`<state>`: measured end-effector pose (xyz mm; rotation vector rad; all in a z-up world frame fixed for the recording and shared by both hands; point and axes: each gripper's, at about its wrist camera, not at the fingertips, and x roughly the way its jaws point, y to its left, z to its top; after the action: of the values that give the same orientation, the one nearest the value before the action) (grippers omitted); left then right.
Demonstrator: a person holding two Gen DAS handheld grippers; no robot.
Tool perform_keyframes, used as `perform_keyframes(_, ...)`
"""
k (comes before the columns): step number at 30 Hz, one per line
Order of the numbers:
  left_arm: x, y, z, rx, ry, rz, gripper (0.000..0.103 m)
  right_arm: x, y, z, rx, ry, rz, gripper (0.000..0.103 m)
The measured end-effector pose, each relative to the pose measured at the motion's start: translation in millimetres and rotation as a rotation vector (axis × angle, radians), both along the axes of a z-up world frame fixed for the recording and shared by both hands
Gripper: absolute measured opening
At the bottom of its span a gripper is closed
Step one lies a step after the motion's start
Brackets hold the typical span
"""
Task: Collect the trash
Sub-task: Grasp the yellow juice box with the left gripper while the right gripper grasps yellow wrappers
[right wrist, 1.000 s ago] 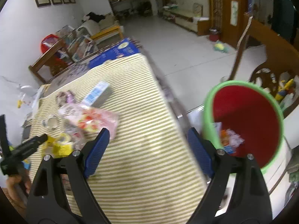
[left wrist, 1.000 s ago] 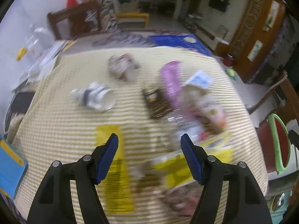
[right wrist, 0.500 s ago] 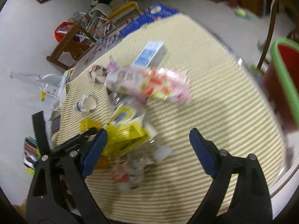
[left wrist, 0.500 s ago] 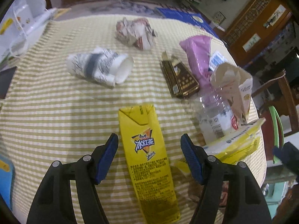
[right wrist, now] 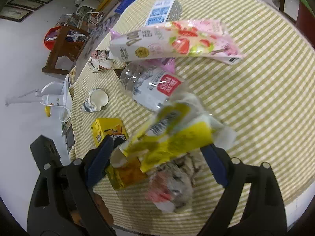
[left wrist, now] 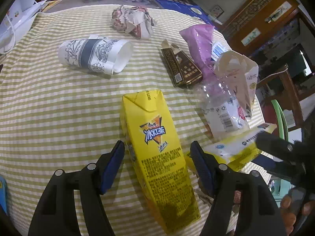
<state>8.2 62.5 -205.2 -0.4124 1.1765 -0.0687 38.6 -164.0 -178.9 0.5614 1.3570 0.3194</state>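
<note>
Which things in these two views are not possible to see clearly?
- Yellow carton, left view: its near end runs under the open left tongs.
- Crumpled wrapper, right view: motion blur; print unreadable.
- Yellow packet, right view: blurred between the open right tongs.

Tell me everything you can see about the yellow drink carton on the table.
The yellow drink carton is a tall paper box with a folded gable end, a blue and orange logo and small black print. It lies flat on the striped tablecloth, gable end pointing away, between the open fingers of the left gripper, which are not yet touching it.
</note>
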Motion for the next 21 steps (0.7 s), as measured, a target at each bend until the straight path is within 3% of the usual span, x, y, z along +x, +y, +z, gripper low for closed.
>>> perform_keyframes(9, 1, 4, 0, -0.02, -0.007, -0.02, 0.066, 11, 1, -14, -0.074, 0.033, -0.039, 0.088)
perform_keyframes(14, 0, 5, 0, -0.021, -0.007, -0.02, 0.066, 13, -4, -11, -0.059, 0.005, -0.033, 0.073)
perform_keyframes(16, 1, 5, -1, -0.022, -0.003, -0.02, 0.066, 12, -5, -2, -0.043, -0.022, -0.015, 0.047)
perform_keyframes(21, 3, 3, -1, -0.016, -0.003, -0.024, 0.066, 10, -8, 19, -0.088, -0.108, 0.018, 0.046)
